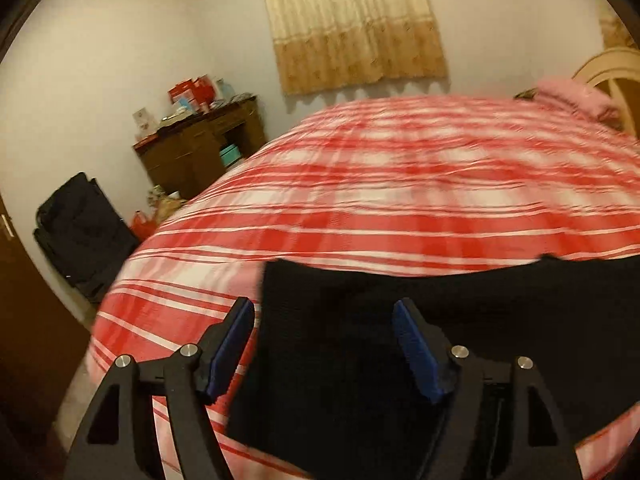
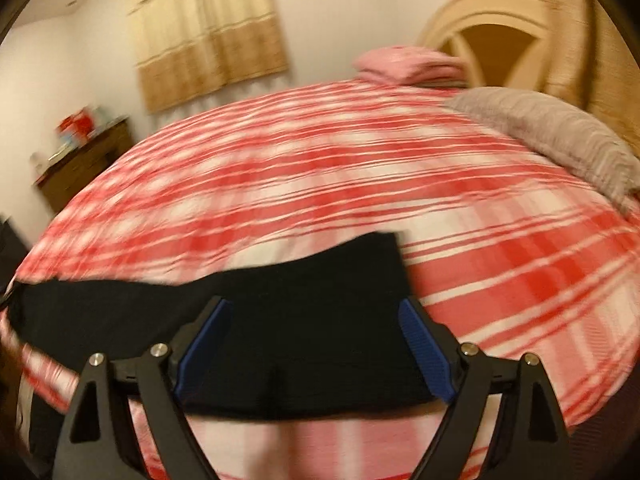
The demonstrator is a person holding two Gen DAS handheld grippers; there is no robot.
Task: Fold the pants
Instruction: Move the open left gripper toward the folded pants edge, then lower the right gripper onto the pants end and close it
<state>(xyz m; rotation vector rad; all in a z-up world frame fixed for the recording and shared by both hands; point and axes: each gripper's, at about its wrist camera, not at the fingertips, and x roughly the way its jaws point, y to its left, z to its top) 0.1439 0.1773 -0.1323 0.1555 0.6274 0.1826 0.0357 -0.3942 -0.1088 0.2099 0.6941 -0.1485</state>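
Observation:
Black pants (image 1: 460, 340) lie flat on the red and white plaid bedspread (image 1: 380, 184) near the bed's front edge. My left gripper (image 1: 324, 316) is open above the pants' left end, its left finger over the bedspread, its right finger over the dark cloth. In the right wrist view the pants (image 2: 300, 320) stretch from the left edge to the middle. My right gripper (image 2: 314, 316) is open over their right end. Neither gripper holds cloth. Both views are motion blurred.
A brown cabinet (image 1: 200, 148) with boxes on top stands by the far wall, and a black bag (image 1: 84, 232) leans on the left wall. A grey pillow (image 2: 556, 136) and folded pink bedding (image 2: 408, 64) lie by the headboard (image 2: 500, 36). A curtain (image 1: 352, 24) hangs behind.

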